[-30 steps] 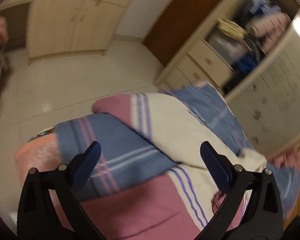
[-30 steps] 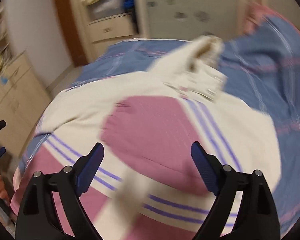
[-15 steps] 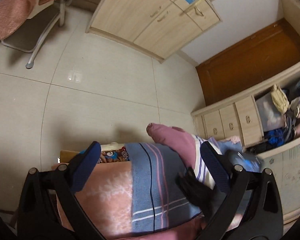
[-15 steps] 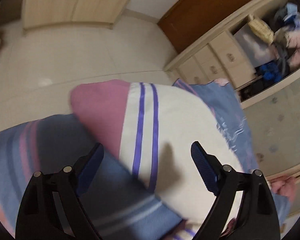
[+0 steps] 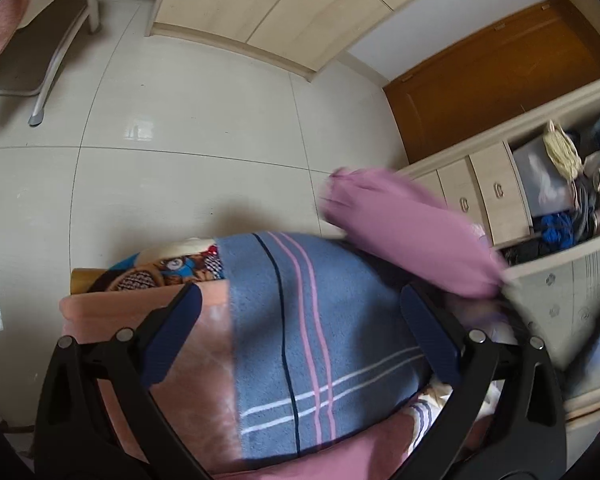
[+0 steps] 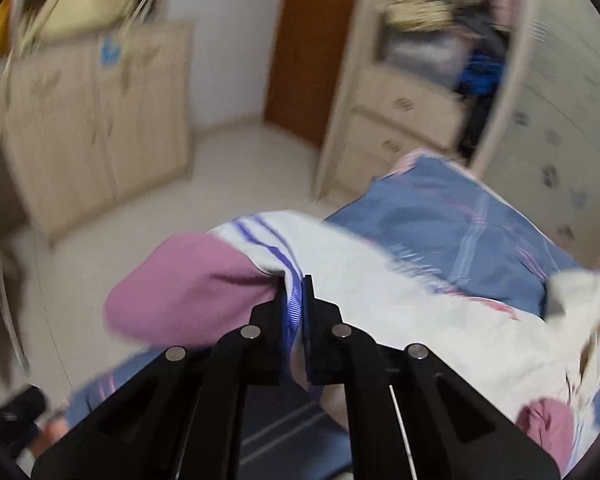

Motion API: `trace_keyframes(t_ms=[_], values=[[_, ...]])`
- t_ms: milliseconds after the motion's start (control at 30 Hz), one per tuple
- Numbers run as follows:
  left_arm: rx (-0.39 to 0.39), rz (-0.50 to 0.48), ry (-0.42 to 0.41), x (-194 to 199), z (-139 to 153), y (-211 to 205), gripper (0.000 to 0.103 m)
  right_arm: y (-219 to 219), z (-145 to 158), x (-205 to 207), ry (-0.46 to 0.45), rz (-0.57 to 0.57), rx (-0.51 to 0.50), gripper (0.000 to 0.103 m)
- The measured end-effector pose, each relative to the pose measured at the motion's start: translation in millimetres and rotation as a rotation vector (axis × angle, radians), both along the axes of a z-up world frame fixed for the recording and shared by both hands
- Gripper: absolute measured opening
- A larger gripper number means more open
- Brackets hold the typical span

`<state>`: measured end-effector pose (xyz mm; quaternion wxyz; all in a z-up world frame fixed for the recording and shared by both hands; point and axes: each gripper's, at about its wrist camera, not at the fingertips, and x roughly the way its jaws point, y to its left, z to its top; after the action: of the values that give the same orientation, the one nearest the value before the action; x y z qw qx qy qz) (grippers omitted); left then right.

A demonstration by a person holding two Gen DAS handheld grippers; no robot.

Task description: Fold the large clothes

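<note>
A large pink and cream garment with purple stripes (image 6: 400,300) lies on a bed covered by a blue striped blanket (image 5: 300,320). My right gripper (image 6: 296,292) is shut on the garment's sleeve where the pink cuff part (image 6: 188,292) meets the striped cream cloth, and holds it lifted. In the left wrist view the pink sleeve (image 5: 404,236) hangs in the air beyond the blanket. My left gripper (image 5: 300,320) is open and empty above the blanket's corner.
A peach blanket (image 5: 188,380) and a patterned sheet (image 5: 172,268) lie at the bed's corner. Tiled floor (image 5: 180,120), light wood cabinets (image 5: 284,0), a brown door (image 5: 492,76), an open wardrobe with drawers (image 5: 500,192) and a chair (image 5: 40,52) surround the bed.
My right gripper has shut on the sleeve and lifted it. The left gripper has swung off the garment to the bed's corner and stays open.
</note>
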<state>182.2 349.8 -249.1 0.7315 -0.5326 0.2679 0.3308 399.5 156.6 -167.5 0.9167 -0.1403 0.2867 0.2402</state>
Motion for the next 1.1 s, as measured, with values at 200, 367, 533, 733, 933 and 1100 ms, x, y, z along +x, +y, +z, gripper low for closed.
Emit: trace_keyframes(t_ms=[200,367,533,733,933,1100], values=[[0.038,0.01,0.017,0.7,7.4,-5.1,0.101,-213.3,59.4,-14.7,-0.01,-0.407,0.409,0.006],[0.081,-0.054,0.033,14.4,17.3,-19.8,0.101,-345.8,-14.1,-18.0,0.328,-0.663,0.349,0.022],[0.129,-0.312,0.032,61.0,29.2,-63.1,0.101,-424.6,-55.7,-60.4,0.441,-0.841,0.491,0.063],[0.144,-0.612,0.048,106.6,23.2,-120.3,0.101,-358.5,4.3,-96.6,0.049,-0.743,0.158,0.082],[0.126,-0.451,0.067,90.1,16.0,-101.4,0.101,-199.8,8.7,-109.8,-0.247,-0.372,-0.287,0.086],[0.098,-0.406,0.101,84.8,7.7,-90.2,0.101,-122.2,-57.6,-78.3,-0.33,-0.266,-0.647,0.086]])
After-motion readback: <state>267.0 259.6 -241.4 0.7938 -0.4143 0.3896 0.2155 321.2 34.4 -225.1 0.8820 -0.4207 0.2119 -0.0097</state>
